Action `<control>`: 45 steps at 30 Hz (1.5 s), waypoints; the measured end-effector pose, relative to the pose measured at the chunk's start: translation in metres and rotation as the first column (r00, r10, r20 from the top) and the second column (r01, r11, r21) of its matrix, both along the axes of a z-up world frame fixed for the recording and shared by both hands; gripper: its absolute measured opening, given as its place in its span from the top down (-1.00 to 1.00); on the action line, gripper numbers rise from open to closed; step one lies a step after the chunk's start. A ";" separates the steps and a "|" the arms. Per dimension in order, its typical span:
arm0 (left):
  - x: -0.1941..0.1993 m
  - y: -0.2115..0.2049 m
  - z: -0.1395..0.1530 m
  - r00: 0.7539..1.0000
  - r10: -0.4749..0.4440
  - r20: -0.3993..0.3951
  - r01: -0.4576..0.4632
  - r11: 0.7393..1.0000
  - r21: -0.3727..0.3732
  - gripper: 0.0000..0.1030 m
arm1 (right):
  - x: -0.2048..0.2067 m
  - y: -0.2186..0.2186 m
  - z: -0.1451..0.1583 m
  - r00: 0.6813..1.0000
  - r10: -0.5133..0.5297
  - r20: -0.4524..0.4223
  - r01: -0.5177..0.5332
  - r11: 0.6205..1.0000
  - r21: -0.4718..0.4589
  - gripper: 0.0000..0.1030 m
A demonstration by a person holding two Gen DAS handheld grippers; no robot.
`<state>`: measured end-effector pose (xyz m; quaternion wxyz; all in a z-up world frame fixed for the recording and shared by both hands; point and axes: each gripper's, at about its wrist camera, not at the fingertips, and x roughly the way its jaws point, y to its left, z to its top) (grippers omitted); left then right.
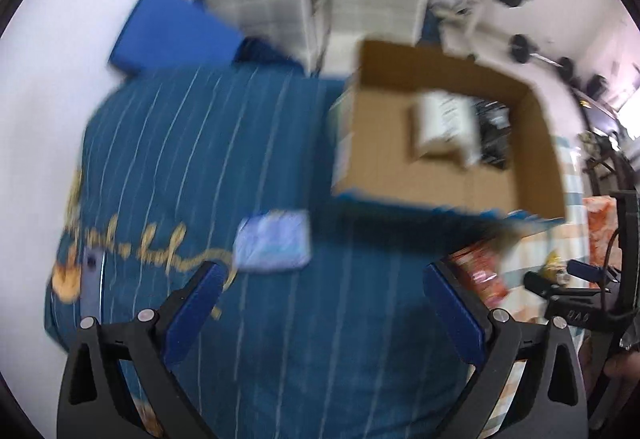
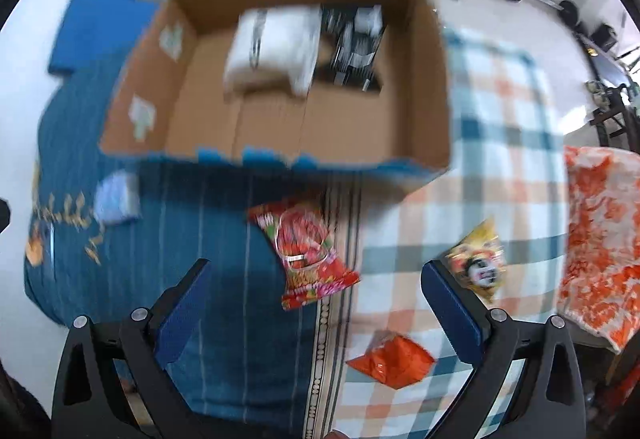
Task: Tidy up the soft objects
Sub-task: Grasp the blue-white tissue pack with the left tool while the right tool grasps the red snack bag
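Observation:
An open cardboard box (image 2: 200,111) stands on the bed and holds a white packet (image 2: 276,43) and a dark packet (image 2: 354,43); it also shows in the left wrist view (image 1: 380,143). A pale blue packet (image 1: 274,241) lies on the blue striped blanket (image 1: 200,143), just ahead of my left gripper (image 1: 322,315), which is open and empty. My right gripper (image 2: 316,309) is open and empty above a red snack bag (image 2: 308,251). A yellow bag (image 2: 478,263) and an orange bag (image 2: 390,359) lie on the plaid cloth (image 2: 500,159). Both views are blurred.
A blue pillow (image 1: 168,27) lies at the far left. An orange floral cloth (image 2: 600,231) lies at the right. White furniture (image 1: 280,7) and gym weights (image 1: 520,47) stand beyond the bed. The right gripper's body (image 1: 580,303) shows at the left view's right edge.

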<state>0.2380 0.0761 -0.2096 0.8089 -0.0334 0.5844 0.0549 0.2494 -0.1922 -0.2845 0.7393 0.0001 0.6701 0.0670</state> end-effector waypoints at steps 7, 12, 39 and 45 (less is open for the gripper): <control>-0.003 0.070 -0.079 0.976 0.136 -0.169 -0.143 0.989 -0.029 -1.00 | 0.003 0.017 -0.091 0.988 0.018 -0.152 -0.025 0.999 -0.046 -1.00; 0.014 0.095 -0.129 0.954 0.114 -0.279 -0.146 0.985 -0.096 -0.99 | 0.003 0.020 -0.124 0.979 -0.008 -0.205 -0.006 0.998 -0.069 -1.00; -0.010 0.038 -0.170 0.902 -0.196 -0.384 0.092 0.958 -0.272 -0.95 | 0.000 0.013 -0.126 0.967 -0.060 -0.247 0.054 0.998 -0.029 -0.10; 0.033 0.038 -0.155 0.903 -0.300 -0.309 0.310 0.951 -0.019 -0.95 | 0.010 0.016 -0.127 0.965 -0.048 -0.258 0.044 0.999 -0.023 -0.24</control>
